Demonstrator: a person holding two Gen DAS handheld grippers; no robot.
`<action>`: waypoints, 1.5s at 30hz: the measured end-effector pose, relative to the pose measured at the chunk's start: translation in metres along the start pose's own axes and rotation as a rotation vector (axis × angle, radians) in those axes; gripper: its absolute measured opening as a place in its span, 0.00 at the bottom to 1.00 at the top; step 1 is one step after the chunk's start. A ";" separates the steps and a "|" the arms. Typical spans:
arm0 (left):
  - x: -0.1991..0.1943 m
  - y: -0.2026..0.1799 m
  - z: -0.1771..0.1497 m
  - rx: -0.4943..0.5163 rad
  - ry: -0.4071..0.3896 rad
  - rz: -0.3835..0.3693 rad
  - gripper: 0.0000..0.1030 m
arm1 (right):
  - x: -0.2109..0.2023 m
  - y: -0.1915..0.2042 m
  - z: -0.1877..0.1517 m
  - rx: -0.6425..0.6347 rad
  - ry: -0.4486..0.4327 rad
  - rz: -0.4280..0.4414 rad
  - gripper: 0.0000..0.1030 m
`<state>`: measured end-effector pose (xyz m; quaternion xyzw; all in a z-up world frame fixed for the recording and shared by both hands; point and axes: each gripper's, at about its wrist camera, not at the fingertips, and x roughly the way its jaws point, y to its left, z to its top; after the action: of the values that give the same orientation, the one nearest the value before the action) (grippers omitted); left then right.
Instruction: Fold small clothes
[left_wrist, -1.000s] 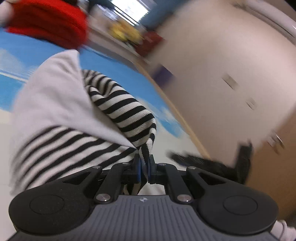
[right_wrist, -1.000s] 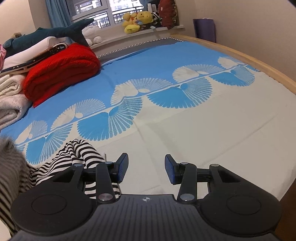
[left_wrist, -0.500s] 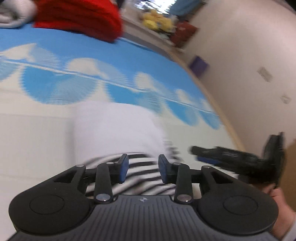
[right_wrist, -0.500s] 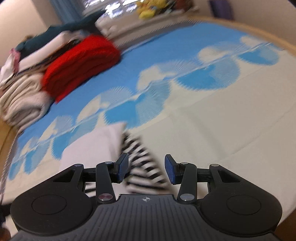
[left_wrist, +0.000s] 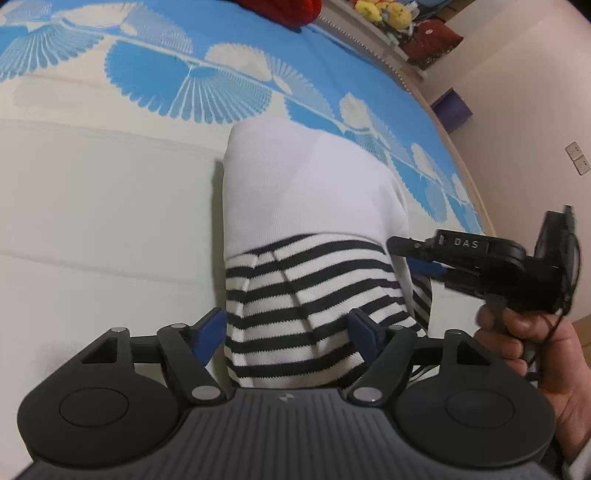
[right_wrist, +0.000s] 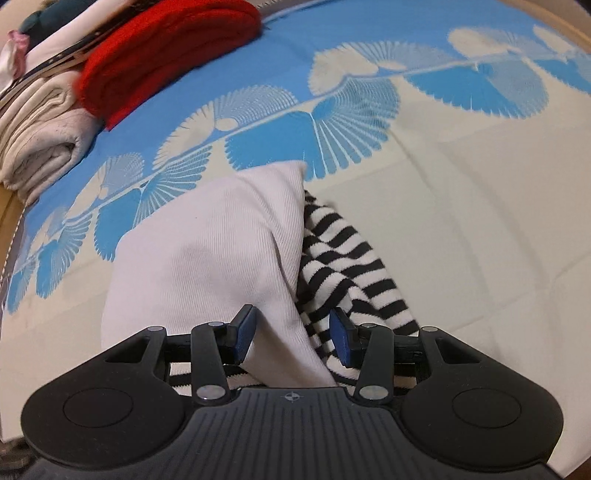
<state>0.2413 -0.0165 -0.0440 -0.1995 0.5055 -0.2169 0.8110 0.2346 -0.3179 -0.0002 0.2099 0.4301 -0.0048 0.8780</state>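
Between the blue pads of the left gripper (left_wrist: 286, 334) lies the striped end of a small garment (left_wrist: 314, 229), and the jaws, which have just been opening, stand wide with a gap on each side of the cloth, so nothing is clamped. That garment rests on the bedspread (left_wrist: 92, 229), its near part in black and white stripes and its far part plain white, folded over into a thick bundle that reaches up toward the blue fan pattern. Just to the right, a person's hand (left_wrist: 524, 354) holds the right gripper (left_wrist: 424, 258) by its handle; its fingers point at the right edge of the bundle, one above the other. Seen from its own camera, the right gripper (right_wrist: 291, 334) has its jaws partly apart after closing a little, with the white fold and a strip of the striped cloth of the garment (right_wrist: 221, 266) lying between the pads; the left pad looks to be against the white fold, while whether the right pad touches the stripes cannot be told, so no firm grip shows. A striped sleeve trails away to the right of the white part. Farther off on the bedspread (right_wrist: 480, 206), at the upper left, sits a folded red knit (right_wrist: 166, 51) beside a stack of cream and white folded clothes (right_wrist: 40, 125). Along the far sill, yellow soft toys (left_wrist: 384, 14) are lined up near a wall.
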 end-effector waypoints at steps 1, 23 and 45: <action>0.000 -0.002 -0.002 -0.003 0.006 0.006 0.76 | -0.002 0.001 -0.001 -0.007 -0.006 0.019 0.26; 0.019 -0.038 -0.023 0.264 0.100 0.066 0.84 | -0.016 -0.026 0.005 -0.032 -0.187 -0.090 0.01; 0.023 -0.032 -0.016 0.139 0.096 0.075 0.84 | -0.023 -0.073 -0.043 -0.138 0.152 0.035 0.38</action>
<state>0.2316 -0.0571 -0.0504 -0.1131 0.5346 -0.2304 0.8052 0.1734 -0.3721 -0.0327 0.1562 0.4909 0.0560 0.8553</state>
